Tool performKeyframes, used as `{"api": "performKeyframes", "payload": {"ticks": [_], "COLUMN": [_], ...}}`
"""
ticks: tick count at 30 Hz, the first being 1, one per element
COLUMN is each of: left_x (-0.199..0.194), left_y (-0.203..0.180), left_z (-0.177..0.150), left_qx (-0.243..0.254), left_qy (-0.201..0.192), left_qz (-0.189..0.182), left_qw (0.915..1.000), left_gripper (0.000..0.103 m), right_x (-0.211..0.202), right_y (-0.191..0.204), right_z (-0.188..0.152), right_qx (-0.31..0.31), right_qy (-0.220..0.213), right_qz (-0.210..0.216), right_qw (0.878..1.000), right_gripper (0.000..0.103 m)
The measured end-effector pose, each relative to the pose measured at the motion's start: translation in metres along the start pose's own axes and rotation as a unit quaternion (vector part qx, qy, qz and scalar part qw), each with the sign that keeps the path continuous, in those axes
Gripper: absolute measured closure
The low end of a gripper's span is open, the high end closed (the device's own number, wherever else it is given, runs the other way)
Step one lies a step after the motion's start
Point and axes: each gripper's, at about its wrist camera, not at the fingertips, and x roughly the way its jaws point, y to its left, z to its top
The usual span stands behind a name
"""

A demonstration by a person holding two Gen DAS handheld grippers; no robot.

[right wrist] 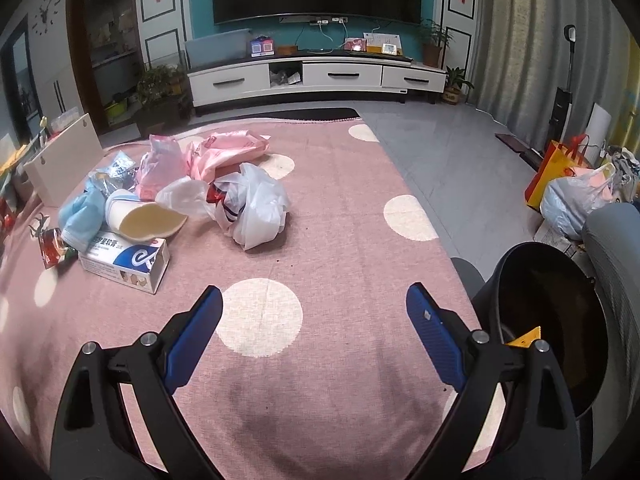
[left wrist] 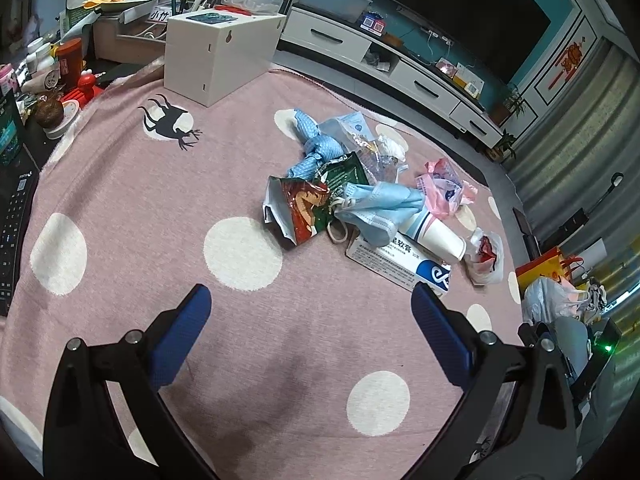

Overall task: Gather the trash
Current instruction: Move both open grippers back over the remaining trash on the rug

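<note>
A heap of trash lies on the pink dotted cloth [left wrist: 140, 200]: a red and green snack bag [left wrist: 298, 210], a blue face mask [left wrist: 380, 204], a paper cup [left wrist: 438, 236], a white and blue medicine box [left wrist: 400, 262] and pink wrappers [left wrist: 444, 188]. From the right wrist view the box [right wrist: 126, 260], the cup [right wrist: 140, 216] and a crumpled white plastic bag [right wrist: 256, 204] show at the left. My left gripper [left wrist: 310, 300] is open, short of the heap. My right gripper [right wrist: 314, 300] is open over bare cloth. A dark bin [right wrist: 548, 312] stands off the table's right edge.
A white box [left wrist: 220, 56] stands at the back of the table, with desk clutter and a keyboard [left wrist: 14, 232] to its left. On the floor to the right sit an orange bag [right wrist: 554, 172] and a filled plastic bag [right wrist: 576, 200]. A TV cabinet [right wrist: 316, 74] lines the far wall.
</note>
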Motion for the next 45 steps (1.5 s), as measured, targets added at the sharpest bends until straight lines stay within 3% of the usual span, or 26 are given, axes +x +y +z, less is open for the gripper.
{"api": "performKeyframes", "payload": {"ticks": [32, 42, 45], "left_x": [0.004, 0.005, 0.005], "left_y": [0.002, 0.016, 0.026], "left_z": [0.000, 0.008, 0.013], "left_qx": [-0.003, -0.024, -0.038], "left_qy": [0.004, 0.000, -0.002], "left_qz": [0.006, 0.020, 0.026], "left_qw": [1.0000, 0.9995, 0.9989], "left_gripper": [0.003, 0.003, 0.003], "right_x": [0.000, -0.007, -0.010], "right_y": [0.005, 0.016, 0.029], "right_z": [0.004, 0.014, 0.023], "right_qx": [-0.008, -0.002, -0.009], "right_qy": [-0.001, -0.005, -0.001], "right_qz": [-0.001, 0.004, 0.024], "right_qw": [1.000, 1.000, 1.000], "right_gripper": [0.012, 0.012, 0.012]}}
